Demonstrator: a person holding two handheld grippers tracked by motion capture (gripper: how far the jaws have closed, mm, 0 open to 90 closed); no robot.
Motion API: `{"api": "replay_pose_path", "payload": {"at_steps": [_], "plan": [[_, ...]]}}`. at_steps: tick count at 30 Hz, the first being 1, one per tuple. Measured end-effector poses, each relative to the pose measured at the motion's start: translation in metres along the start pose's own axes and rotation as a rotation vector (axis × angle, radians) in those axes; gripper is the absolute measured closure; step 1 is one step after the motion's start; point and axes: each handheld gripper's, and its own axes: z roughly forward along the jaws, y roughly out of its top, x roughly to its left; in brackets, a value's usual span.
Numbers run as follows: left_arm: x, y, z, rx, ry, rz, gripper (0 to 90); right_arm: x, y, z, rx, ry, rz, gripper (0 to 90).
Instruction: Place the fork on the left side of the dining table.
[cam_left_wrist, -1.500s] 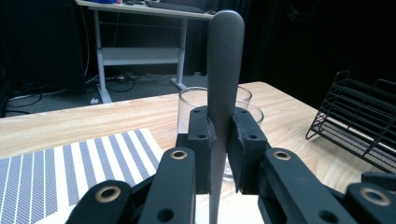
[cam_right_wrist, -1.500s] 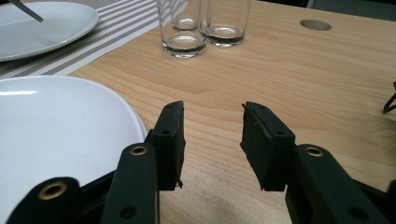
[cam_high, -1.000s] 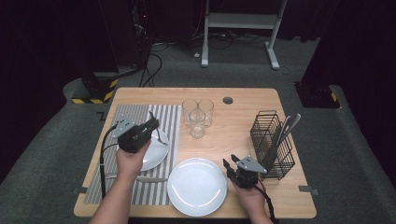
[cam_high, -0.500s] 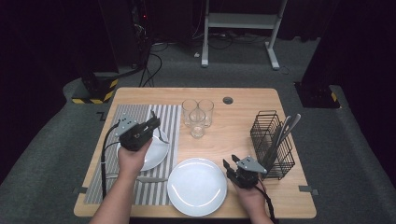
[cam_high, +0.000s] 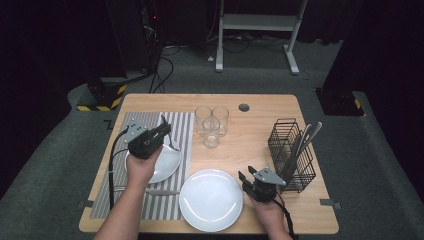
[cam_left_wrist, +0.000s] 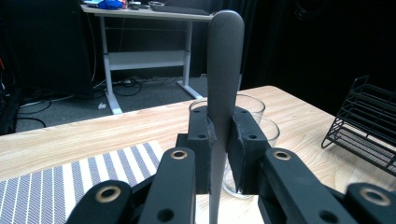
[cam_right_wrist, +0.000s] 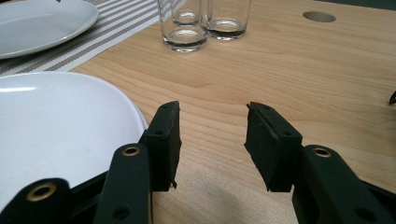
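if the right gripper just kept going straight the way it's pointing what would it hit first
Probably the nearest of the three drinking glasses. The right gripper has open, empty jaws aimed across bare wooden table, passing beside the large white plate. Depth is uncertain, so it might slip just right of the glasses.

The high view looks forward and down from above the person's side of the bench (cam_high: 260, 125), far enough to see every edge. The left gripper view sits close behind its jaws and faces level toward the far right corner, past the glasses (cam_left_wrist: 252, 105). The right gripper view sits low near the front edge, facing the far edge. All three views share the glasses (cam_right_wrist: 187, 28).
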Motion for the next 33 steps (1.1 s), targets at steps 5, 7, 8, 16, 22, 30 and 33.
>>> {"api": "replay_pose_path", "payload": {"at_steps": [5, 7, 8, 16, 22, 30, 33], "plan": [[0.002, 0.001, 0.007, 0.004, 0.006, 0.013, 79.5, -0.001, 0.000, 0.000, 0.002, 0.000, 0.008, 54.9], [0.003, 0.002, 0.010, 0.008, 0.009, 0.020, 79.5, -0.001, 0.000, 0.000, 0.002, 0.000, 0.007, 54.9], [0.004, 0.002, 0.012, 0.010, 0.008, 0.022, 79.5, -0.001, 0.000, 0.000, 0.002, 0.000, 0.008, 54.9], [0.011, 0.004, 0.022, 0.011, 0.020, 0.029, 79.5, -0.001, -0.001, 0.000, 0.006, 0.002, 0.011, 55.0], [0.015, 0.007, 0.032, 0.016, 0.025, 0.039, 79.5, -0.001, -0.001, 0.000, 0.006, 0.001, 0.014, 55.0], [0.011, 0.009, 0.055, -0.120, 0.026, -0.132, 79.5, -0.002, -0.002, -0.001, 0.004, 0.003, 0.020, 55.0], [0.016, 0.009, 0.061, -0.105, 0.032, -0.127, 79.5, -0.002, -0.002, -0.001, 0.002, 0.004, 0.024, 55.0]]}}
